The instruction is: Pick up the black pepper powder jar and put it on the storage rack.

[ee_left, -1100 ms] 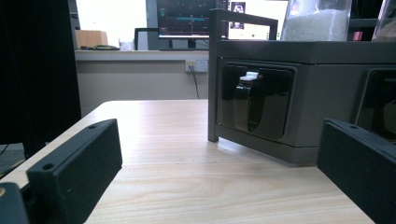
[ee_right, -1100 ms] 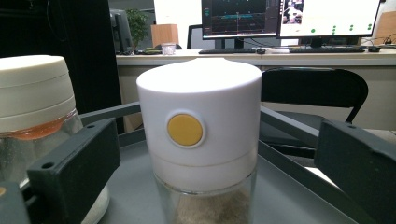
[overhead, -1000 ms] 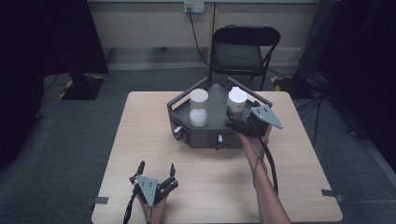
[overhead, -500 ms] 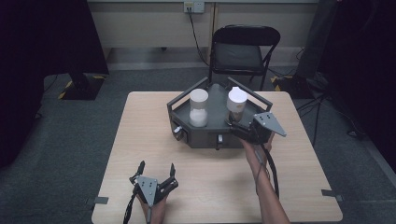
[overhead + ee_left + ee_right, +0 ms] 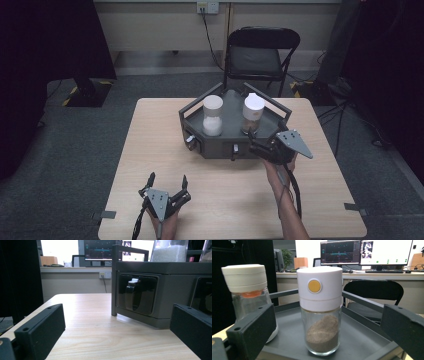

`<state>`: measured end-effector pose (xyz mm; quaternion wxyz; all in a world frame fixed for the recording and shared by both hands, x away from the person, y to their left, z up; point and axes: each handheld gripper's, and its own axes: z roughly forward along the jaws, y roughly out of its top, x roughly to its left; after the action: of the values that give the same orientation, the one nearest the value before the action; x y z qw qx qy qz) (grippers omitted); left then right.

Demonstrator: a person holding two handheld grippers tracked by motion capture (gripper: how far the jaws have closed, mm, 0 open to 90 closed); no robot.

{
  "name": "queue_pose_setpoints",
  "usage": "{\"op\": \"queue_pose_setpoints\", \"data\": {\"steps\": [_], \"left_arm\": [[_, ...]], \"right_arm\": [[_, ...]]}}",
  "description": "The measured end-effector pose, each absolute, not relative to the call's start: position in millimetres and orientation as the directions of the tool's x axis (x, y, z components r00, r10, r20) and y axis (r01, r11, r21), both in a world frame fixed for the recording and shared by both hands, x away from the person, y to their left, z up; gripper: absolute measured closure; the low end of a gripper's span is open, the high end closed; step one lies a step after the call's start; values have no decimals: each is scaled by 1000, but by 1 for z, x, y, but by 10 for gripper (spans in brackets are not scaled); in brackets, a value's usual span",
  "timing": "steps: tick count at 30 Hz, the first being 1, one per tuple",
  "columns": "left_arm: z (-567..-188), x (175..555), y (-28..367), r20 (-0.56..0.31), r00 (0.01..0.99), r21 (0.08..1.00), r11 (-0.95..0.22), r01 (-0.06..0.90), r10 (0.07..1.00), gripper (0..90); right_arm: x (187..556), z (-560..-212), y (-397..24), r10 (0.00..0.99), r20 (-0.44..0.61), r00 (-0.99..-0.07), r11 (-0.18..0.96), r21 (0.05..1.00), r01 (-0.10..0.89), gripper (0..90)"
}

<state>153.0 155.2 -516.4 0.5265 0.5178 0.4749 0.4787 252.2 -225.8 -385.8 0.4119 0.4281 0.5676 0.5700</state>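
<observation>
Both jaws wide: right gripper (image 5: 251,141) faces brown jar (image 5: 321,310), left gripper (image 5: 167,181) rests low

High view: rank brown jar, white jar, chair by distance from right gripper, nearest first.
From the right gripper:
1. Brown jar, just ahead of it, on the right of the tray.
2. White jar, on the tray's left.
3. Chair, behind the table.

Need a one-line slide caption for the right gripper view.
Open right hand-held gripper lined up on a white-capped glass jar of brown powder in a grey tray.
</observation>
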Motion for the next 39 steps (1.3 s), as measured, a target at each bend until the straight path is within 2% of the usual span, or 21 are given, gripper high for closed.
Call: {"op": "queue_pose_setpoints", "data": {"steps": [24,39], "left_arm": [[-516,153,155,-4,91,1000,5,-12,996,0],[-517,153,155,-4,91,1000,5,-13,996,0]], "right_arm": [[207,-413,-233,957,11,-289,-11,1000,4,0],[177,-445,-234,967,20,-255,-19,1000,8,0]]}}
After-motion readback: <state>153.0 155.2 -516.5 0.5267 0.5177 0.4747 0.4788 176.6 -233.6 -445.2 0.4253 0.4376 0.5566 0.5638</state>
